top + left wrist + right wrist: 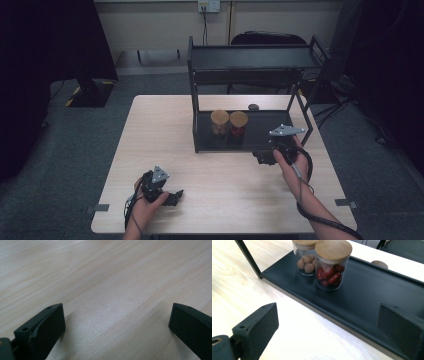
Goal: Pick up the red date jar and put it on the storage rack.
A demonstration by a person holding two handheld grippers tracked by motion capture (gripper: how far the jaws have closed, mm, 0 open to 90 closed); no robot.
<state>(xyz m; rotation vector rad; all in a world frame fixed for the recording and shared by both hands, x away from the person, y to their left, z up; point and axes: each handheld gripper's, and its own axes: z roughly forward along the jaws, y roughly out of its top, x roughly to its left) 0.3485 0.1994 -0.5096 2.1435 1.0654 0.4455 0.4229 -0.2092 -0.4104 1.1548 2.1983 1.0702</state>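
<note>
Two glass jars with wooden lids stand side by side on the lower shelf of a black metal rack [250, 145]. One jar [219, 123] [305, 258] holds brown balls, the other jar [238, 124] [332, 265] holds red pieces. My right gripper [264, 157] [332, 322] is open at the rack's front edge, to the right of the jars, with nothing between its jaws. My left gripper [172, 196] [117, 320] rests open over bare tabletop near the front left, empty.
The rack's upper shelf [250, 56] overhangs the jars. A small dark round object [253, 106] [379, 264] lies on the table behind the rack. A chair [267, 38] stands behind the light wooden table [160, 135]. A cable [305, 195] trails from my right gripper.
</note>
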